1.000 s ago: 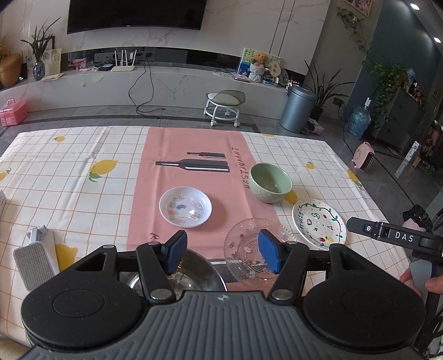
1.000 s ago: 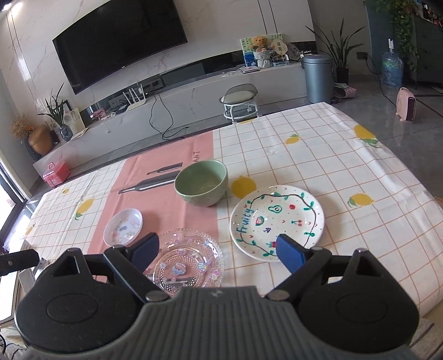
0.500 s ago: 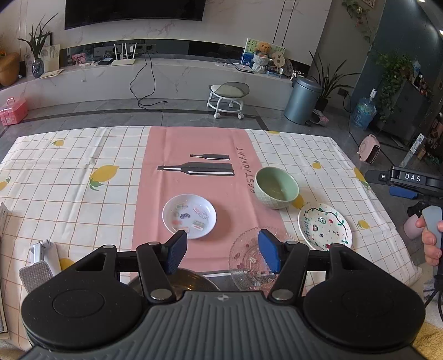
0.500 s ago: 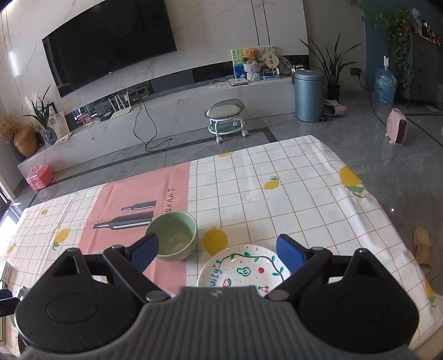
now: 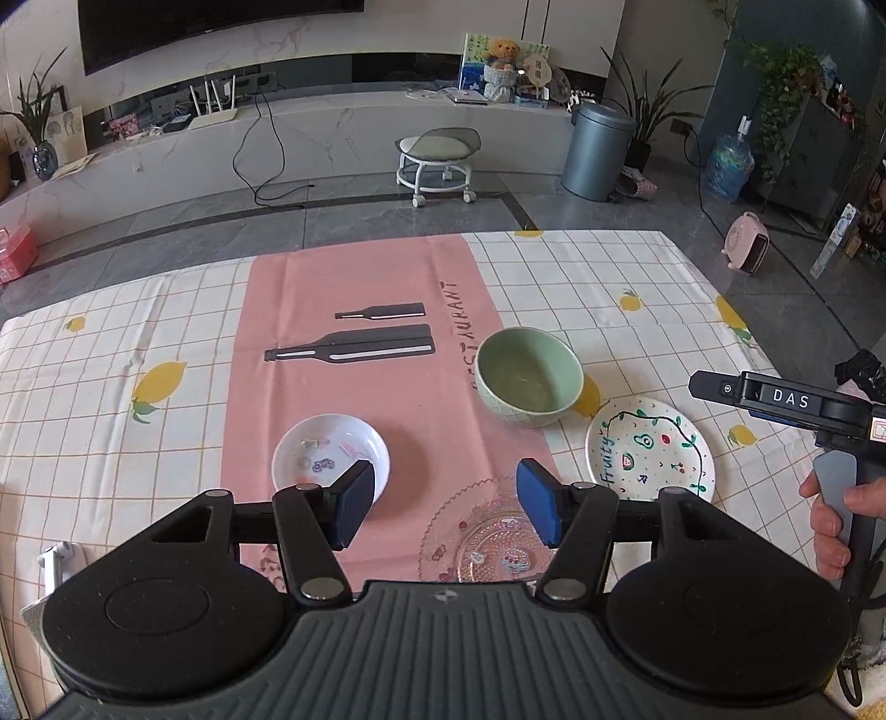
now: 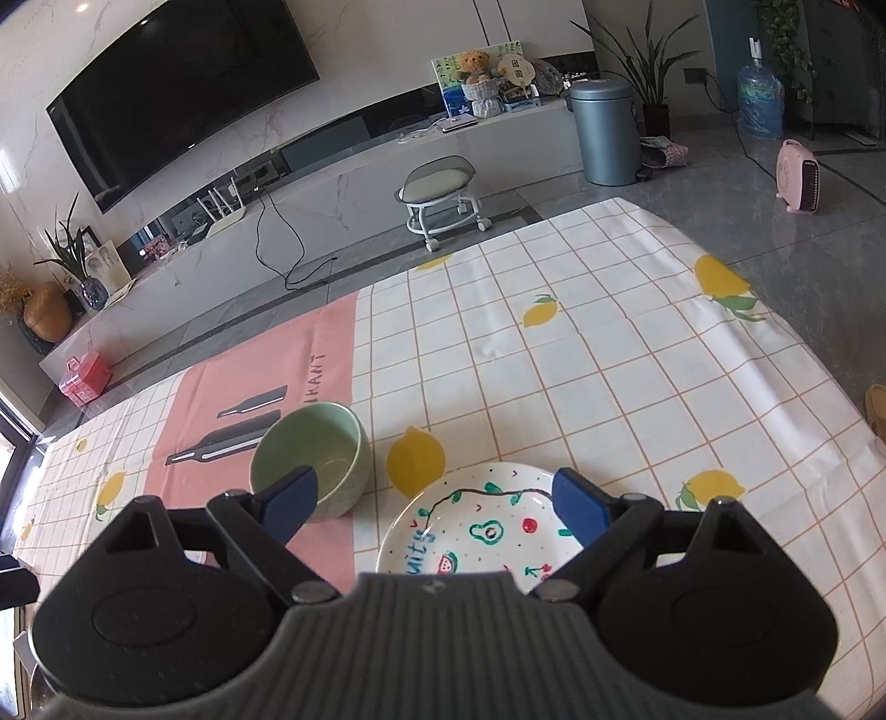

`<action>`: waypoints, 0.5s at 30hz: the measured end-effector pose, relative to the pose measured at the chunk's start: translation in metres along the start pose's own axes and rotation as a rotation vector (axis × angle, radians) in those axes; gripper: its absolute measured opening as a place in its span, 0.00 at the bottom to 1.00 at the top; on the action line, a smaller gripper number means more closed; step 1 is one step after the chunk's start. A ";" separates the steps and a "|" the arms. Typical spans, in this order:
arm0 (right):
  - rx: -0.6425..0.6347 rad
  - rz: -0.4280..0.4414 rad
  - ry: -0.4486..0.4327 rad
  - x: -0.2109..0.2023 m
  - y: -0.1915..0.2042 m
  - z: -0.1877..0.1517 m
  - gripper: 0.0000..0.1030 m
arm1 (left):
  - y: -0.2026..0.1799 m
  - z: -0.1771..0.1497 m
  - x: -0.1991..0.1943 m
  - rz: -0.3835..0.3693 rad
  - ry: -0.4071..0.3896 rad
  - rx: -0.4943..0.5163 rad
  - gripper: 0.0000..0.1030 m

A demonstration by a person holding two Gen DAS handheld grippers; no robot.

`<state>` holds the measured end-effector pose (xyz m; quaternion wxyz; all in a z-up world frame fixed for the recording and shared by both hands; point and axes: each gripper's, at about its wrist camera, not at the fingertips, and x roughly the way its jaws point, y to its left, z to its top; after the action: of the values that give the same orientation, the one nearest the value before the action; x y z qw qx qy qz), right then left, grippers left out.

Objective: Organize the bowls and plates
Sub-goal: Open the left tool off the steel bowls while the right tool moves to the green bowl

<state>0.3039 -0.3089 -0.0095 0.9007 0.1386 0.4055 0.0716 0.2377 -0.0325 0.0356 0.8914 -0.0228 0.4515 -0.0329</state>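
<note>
A white checked tablecloth (image 5: 138, 443) with lemon prints covers the table, and a pink runner (image 5: 354, 288) printed with black bottle shapes and "RESTAURANT" lies down its middle. Beyond the far edge, on grey floor, a small wheeled stool (image 5: 437, 160) with a pale cushion stands before a long marble TV console (image 5: 310, 133). A large black television (image 6: 183, 83) hangs above it. A white router (image 5: 213, 105) sits on the console, a teddy bear (image 5: 501, 52) farther right. A grey pedal bin (image 5: 601, 147) stands right of the stool, a water jug (image 6: 758, 99) and pink fan heater (image 6: 800, 177) farther right. A pink box (image 6: 86, 376) lies far left.
</note>
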 end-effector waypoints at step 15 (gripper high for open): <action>0.105 0.157 0.019 0.029 -0.008 0.003 0.77 | -0.028 0.025 0.088 0.029 0.096 -0.054 0.66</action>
<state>0.3259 -0.3099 -0.0308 0.8800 0.2161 0.4051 0.1218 0.3090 -0.0671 -0.0186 0.8681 -0.0386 0.4948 -0.0088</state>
